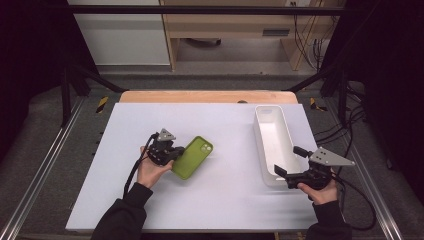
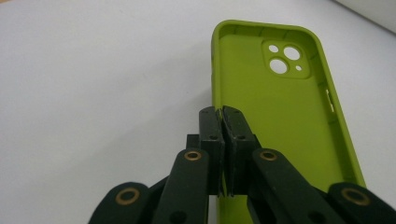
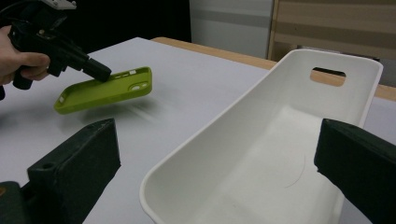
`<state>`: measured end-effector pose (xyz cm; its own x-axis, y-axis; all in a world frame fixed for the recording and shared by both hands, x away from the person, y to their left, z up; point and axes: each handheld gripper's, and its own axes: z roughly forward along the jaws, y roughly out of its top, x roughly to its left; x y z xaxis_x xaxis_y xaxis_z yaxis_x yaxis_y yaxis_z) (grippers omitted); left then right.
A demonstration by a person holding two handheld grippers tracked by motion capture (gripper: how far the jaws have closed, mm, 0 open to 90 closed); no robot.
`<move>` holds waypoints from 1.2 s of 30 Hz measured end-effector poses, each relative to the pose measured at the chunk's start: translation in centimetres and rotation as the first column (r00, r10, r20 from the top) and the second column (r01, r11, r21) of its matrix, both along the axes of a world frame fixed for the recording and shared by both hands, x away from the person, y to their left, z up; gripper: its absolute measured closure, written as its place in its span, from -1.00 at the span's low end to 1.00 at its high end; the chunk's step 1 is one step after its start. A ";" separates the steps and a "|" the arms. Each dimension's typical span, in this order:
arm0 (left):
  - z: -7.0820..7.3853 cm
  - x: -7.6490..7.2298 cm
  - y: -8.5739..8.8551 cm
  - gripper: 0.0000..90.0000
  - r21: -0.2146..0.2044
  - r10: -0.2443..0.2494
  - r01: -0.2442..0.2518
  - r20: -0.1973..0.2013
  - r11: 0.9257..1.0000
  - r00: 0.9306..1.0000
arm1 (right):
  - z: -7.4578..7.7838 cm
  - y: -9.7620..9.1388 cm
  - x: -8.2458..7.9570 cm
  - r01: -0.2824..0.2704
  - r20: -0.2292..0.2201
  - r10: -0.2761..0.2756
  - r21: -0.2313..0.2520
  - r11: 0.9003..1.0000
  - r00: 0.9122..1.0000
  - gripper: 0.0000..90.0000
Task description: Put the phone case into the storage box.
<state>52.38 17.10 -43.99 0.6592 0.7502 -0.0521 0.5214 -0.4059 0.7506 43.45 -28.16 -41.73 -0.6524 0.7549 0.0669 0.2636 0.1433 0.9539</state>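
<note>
High view: left gripper [image 1: 172, 152] clamping phone case [image 1: 194, 157]

A lime-green phone case [image 1: 193, 157] was pinched by one long side wall in the closed jaws of the left gripper [image 2: 222, 113], open side up, its inner face and the camera cut-outs in one corner showing. In the right gripper view it hung clear of the white table top [image 1: 220, 195], slightly tilted, with its shadow beneath. A long, narrow white plastic bin [image 1: 274, 145] with a slot handle in its far end wall stood upright and empty on the right part of the table, well apart from the case
</note>
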 end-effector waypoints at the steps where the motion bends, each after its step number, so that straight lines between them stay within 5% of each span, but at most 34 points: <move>1: 0.1 -0.1 0.0 0.95 -0.002 -0.001 0.001 0.002 1.000 1.000 | 0.0 0.0 0.0 0.000 0.000 0.000 0.000 1.000 1.000 -0.99; 22: 2.2 -1.9 0.3 0.95 -0.034 -0.037 0.039 0.070 0.999 0.997 | 0.4 0.5 -0.1 -0.009 0.009 0.009 -0.005 1.000 1.000 -0.98; 36: 3.6 -3.6 -0.8 0.95 -0.031 -0.089 0.093 0.119 0.995 0.989 | 0.8 1.2 -0.2 -0.026 0.001 0.026 -0.015 1.000 1.000 -0.98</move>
<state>48.81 16.25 -40.34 0.7277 0.6858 0.0034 0.3910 -0.4189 0.8196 43.24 -26.93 -40.92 -0.6717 0.7388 0.0548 0.2585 0.1644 0.9519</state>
